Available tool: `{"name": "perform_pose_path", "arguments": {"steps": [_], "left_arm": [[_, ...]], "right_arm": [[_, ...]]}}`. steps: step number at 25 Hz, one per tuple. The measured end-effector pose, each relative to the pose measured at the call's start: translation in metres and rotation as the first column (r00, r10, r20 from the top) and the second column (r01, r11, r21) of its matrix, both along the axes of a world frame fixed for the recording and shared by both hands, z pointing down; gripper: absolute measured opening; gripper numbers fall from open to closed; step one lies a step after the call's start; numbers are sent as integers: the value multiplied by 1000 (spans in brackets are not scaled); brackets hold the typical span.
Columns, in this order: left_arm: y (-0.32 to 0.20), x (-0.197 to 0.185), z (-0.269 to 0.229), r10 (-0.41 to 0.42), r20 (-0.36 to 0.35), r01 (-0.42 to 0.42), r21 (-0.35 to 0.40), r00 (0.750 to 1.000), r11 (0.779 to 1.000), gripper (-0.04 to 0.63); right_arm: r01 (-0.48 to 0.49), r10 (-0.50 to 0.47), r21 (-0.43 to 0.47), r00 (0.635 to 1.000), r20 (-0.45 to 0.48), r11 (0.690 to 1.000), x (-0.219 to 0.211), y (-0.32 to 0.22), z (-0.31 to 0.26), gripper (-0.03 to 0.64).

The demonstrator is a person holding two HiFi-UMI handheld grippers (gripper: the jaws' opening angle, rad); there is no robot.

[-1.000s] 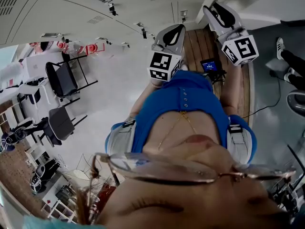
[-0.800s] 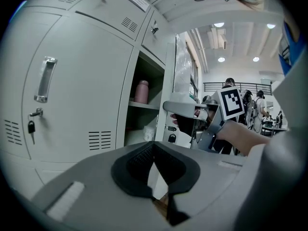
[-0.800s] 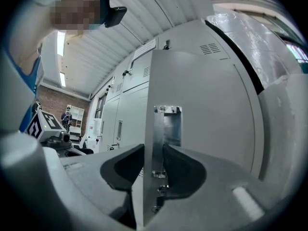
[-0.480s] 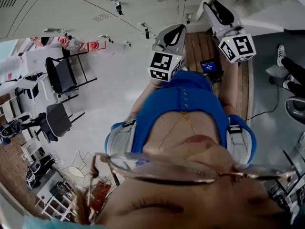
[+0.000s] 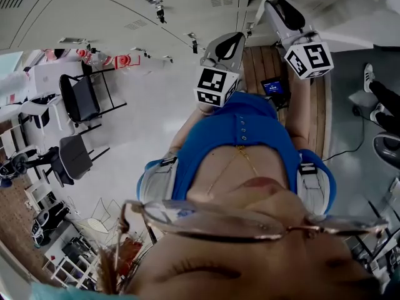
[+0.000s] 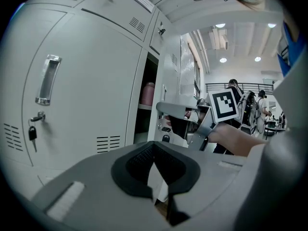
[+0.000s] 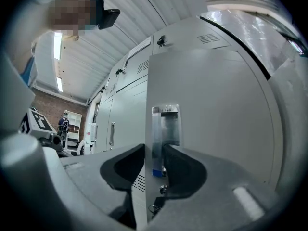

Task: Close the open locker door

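Matt metal locker door (glossy handle)

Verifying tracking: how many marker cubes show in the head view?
2: one marker cube on the left gripper, mid-frame; one on the right gripper, upper right, gripping the locker door. None hidden.

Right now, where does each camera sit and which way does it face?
Head view: on the head, facing steeply down; blue top, left tool, right tool.
Left gripper view: on the left tool, facing lockers; its shut jaws.
Right gripper view: on the right tool, facing the locker door its jaws grip.
Shared: left gripper view also shows the right tool on that door.
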State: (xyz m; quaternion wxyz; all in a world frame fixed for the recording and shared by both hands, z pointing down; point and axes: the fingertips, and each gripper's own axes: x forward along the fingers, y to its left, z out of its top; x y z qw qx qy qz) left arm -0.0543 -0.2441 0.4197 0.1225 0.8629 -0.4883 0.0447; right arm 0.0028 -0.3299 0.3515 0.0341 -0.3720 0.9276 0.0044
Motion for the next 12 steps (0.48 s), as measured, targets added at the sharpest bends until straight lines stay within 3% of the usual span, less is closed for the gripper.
{"name": "perform_pose_path", "arguments": {"steps": [12], "left_arm": [[-18, -1, 5, 33, 0, -33, -7, 999, 999, -2]], "right_arm": [[48, -48, 4, 998, 38, 999, -11, -23, 6, 115]]}}
